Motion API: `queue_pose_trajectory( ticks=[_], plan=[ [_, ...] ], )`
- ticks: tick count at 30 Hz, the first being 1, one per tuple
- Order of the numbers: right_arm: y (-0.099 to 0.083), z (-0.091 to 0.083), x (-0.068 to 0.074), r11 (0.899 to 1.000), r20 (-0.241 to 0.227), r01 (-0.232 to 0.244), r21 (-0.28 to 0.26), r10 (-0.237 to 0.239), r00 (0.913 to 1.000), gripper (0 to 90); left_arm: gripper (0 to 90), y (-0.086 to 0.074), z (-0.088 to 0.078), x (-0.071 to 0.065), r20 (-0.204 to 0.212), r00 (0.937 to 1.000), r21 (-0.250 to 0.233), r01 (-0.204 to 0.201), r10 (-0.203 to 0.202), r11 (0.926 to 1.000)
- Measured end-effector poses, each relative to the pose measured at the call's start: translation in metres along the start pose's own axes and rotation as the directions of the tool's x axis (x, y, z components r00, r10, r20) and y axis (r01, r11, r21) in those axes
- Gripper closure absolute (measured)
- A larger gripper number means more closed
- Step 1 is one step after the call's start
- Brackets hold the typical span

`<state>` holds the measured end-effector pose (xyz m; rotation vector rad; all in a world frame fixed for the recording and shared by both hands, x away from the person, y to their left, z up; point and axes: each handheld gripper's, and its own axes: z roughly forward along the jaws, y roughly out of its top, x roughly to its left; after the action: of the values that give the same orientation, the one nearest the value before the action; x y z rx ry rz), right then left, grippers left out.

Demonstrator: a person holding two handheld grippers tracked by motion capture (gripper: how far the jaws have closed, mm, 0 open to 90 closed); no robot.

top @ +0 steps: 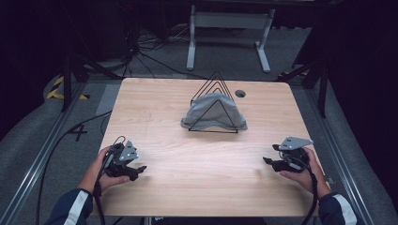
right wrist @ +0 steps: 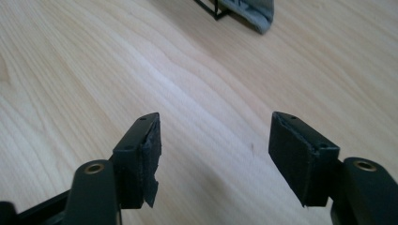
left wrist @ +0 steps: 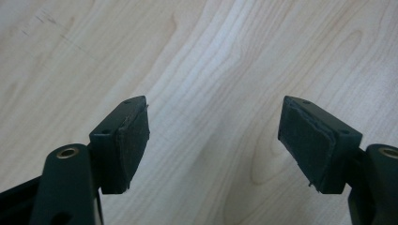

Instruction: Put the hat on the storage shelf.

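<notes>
Sitting mid-table, toward the far edge: a black wire rack (top: pixel 215 104) of nested triangles, standing upright, with a grey cloth (top: pixel 213 115) draped over its lower part and spreading onto the table (top: pixel 187 187) on both sides. Showing again at the top edge of the right gripper view: a corner of the cloth (right wrist: pixel 253 11) and a bit of the rack (right wrist: pixel 209 9).

Hovering near the left front of the table, well apart from the rack: left gripper (top: pixel 136 170), held in a hand (top: pixel 96 172), jaws pointing inward toward the table's middle. Standing wide apart, with bare wood between them and nothing touching the pads (left wrist: pixel 133 140).

Hovering near the right front, also well apart from the rack: right gripper (top: pixel 268 161), held in a hand (top: pixel 307 176), jaws pointing inward toward the other gripper. Gaping likewise, with bare wood between the pads (right wrist: pixel 150 154) and nothing gripped. Looking frayed along its lower edge: the left-hand pad in that view.

Lying near the rack's far right corner: a small round hole (top: pixel 240 93) in the tabletop. Trailing off the near edge: a cable from each gripper.
</notes>
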<state>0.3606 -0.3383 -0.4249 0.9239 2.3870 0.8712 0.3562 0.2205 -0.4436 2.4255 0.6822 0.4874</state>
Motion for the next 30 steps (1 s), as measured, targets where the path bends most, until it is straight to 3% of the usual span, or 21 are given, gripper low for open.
queue_pose_trajectory(
  ticks=[6,10,13,14,15,18,30],
  plan=[
    [-0.035,-0.008,-0.002,0.997,-0.007,-0.07,-0.013,0.069,0.9976,33.4,24.7,-0.023,0.004,-0.006,0.041,0.9968,-0.047,0.07,-0.068,0.9964],
    [-0.049,-0.01,-0.002,0.993,-0.016,-0.116,-0.031,0.115,0.9932,31.4,23.1,-0.033,0.008,-0.007,0.069,0.9932,-0.042,0.097,-0.094,0.9944],
    [-0.062,-0.007,-0.001,0.989,-0.018,-0.144,-0.025,0.144,0.9894,29.9,21.9,-0.041,0.008,-0.006,0.087,0.9853,-0.078,0.154,-0.147,0.985],
    [-0.064,-0.007,-0.001,0.987,-0.023,-0.155,-0.032,0.154,0.9877,27.8,21.5,-0.045,0.009,-0.006,0.111,0.9759,-0.086,0.198,-0.188,0.9765],
    [-0.066,-0.006,-0.002,0.983,-0.026,-0.174,-0.051,0.173,0.9846,27.6,20.3,-0.048,0.01,-0.008,0.103,0.974,-0.119,0.214,-0.202,0.9696],
    [-0.068,-0.006,-0.003,0.979,-0.004,-0.196,-0.062,0.197,0.9805,24.7,18.8,-0.048,0.01,-0.009,0.088,0.9749,-0.121,0.215,-0.205,0.9692],
    [-0.068,-0.005,-0.002,0.977,0.017,-0.208,-0.053,0.209,0.9778,21.3,14.8,-0.047,0.011,-0.008,0.08,0.9749,-0.108,0.216,-0.208,0.9704]
  ],
)
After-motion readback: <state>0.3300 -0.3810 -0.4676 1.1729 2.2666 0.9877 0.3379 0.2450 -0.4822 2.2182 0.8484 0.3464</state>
